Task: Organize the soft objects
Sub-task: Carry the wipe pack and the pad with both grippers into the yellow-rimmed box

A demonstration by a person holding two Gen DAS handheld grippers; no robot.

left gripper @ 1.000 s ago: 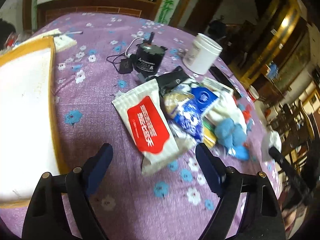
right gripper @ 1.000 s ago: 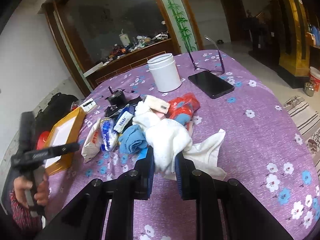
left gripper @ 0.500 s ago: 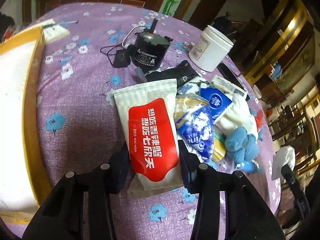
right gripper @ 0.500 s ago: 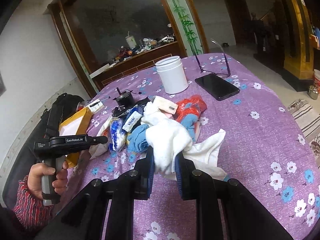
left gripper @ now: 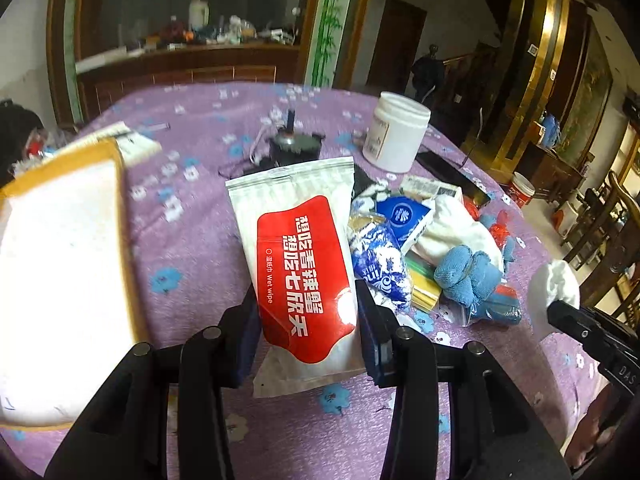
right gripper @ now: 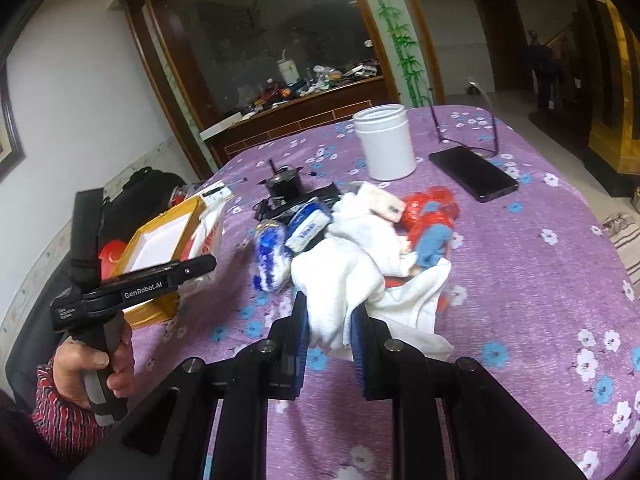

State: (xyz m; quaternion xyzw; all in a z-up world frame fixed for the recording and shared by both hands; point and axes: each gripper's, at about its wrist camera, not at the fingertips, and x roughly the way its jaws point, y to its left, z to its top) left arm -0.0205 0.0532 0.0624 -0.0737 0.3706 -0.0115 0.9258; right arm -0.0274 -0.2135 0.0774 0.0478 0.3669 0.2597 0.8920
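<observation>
Gripping the wet-wipe pack point(left gripper: 306, 276), my left gripper point(left gripper: 306, 320) pinches its sides above the purple floral tablecloth point(left gripper: 192, 248). My right gripper point(right gripper: 330, 330) is clamped on a white towel point(right gripper: 340, 284) beside the pile.

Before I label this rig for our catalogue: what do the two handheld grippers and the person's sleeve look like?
Both grippers are matte black. The left gripper and right gripper each carry two flat fingers with dark blue pads and round silver pivot bolts. Seen from the right wrist, the left one has a pistol-style handle and white "GenRobot.AI" lettering. The sleeve is red with dark stripes.
</observation>
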